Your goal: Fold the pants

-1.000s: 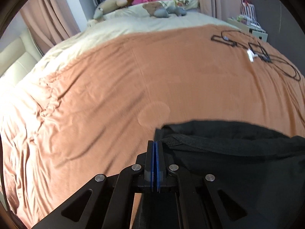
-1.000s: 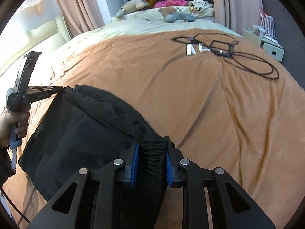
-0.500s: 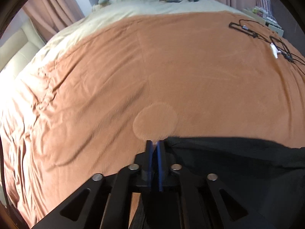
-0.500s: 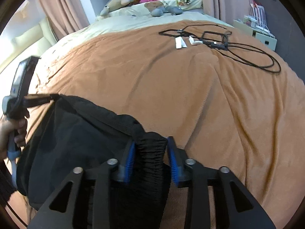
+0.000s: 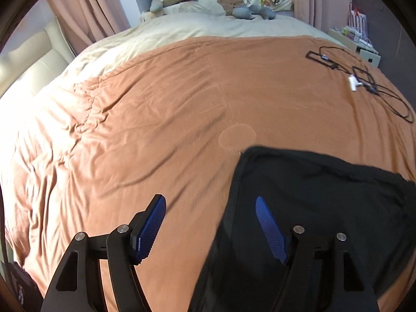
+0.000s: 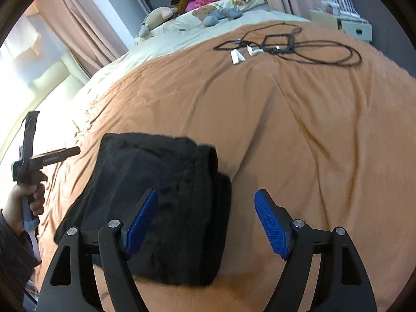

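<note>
On the orange-brown bedspread [image 6: 299, 135] a folded bundle of black fabric pants [image 6: 161, 195] is now laid flat, with its thick elasticated waistband edge turned toward the right side of the stack. A second ago the same waistband was pinched between the blue pads of the right claw [image 6: 206, 217], and the opposite corner was clamped in the left claw [image 5: 210, 223]; both grips have since been let go. In the right wrist view the right claw is seen spread wide, one pad hovering over the pants and the other over bare bedspread, with nothing held between them. In the left wrist view the left claw is likewise spread wide and empty, its right pad above the black cloth and its left pad above the blanket. The left claw is also seen from the right wrist view, drawn back to the left of the bundle and held in the person's hand [image 6: 24, 202], apart from the fabric.

The release is judged to mean that a fold has just been completed and set down: the garment rests as a compact, layered rectangle near the foot of the bed. Whether a further fold is intended cannot be told; the bundle already looks small and tidy, though its far-left corner seems slightly loose. Well apart from the pants, a tangle of black cables [image 6: 299, 48] is left lying farther up the bed, and soft toys [image 5: 234, 2] are piled by the headboard.
</note>
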`<control>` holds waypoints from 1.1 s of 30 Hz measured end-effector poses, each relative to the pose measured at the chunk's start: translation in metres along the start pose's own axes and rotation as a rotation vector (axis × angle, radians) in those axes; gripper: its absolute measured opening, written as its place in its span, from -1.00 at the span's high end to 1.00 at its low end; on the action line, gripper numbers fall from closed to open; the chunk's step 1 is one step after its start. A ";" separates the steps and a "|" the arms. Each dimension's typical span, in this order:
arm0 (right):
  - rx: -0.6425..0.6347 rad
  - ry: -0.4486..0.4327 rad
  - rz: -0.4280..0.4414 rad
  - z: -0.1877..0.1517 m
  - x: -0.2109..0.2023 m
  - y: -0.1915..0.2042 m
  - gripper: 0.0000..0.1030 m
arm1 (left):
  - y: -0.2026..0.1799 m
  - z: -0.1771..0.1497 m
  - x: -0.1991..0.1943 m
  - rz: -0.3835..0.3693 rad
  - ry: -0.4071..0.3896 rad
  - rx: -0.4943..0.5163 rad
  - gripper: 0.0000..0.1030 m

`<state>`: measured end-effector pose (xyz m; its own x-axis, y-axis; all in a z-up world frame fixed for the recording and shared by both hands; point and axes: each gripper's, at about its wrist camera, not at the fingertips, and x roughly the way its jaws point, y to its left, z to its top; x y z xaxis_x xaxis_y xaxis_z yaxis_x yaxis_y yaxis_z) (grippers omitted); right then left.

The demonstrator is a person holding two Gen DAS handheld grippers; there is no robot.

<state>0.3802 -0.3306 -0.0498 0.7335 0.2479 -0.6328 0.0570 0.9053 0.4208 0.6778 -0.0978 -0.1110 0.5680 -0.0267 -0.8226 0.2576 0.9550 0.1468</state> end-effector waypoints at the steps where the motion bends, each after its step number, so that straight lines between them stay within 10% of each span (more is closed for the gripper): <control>1: 0.007 0.004 0.002 -0.002 -0.002 -0.001 -0.47 | 0.002 -0.006 -0.006 -0.003 -0.001 0.003 -0.43; 28: 0.285 0.098 0.244 -0.050 -0.001 -0.035 -0.47 | 0.039 -0.142 -0.061 -0.230 0.058 -0.058 -0.43; 33: 0.315 0.109 0.254 -0.042 0.023 -0.043 -0.08 | 0.041 -0.151 -0.041 -0.231 0.096 -0.059 -0.43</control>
<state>0.3659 -0.3490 -0.1097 0.6763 0.5001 -0.5409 0.0998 0.6653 0.7399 0.5471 -0.0129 -0.1538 0.4221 -0.2213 -0.8791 0.3242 0.9425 -0.0816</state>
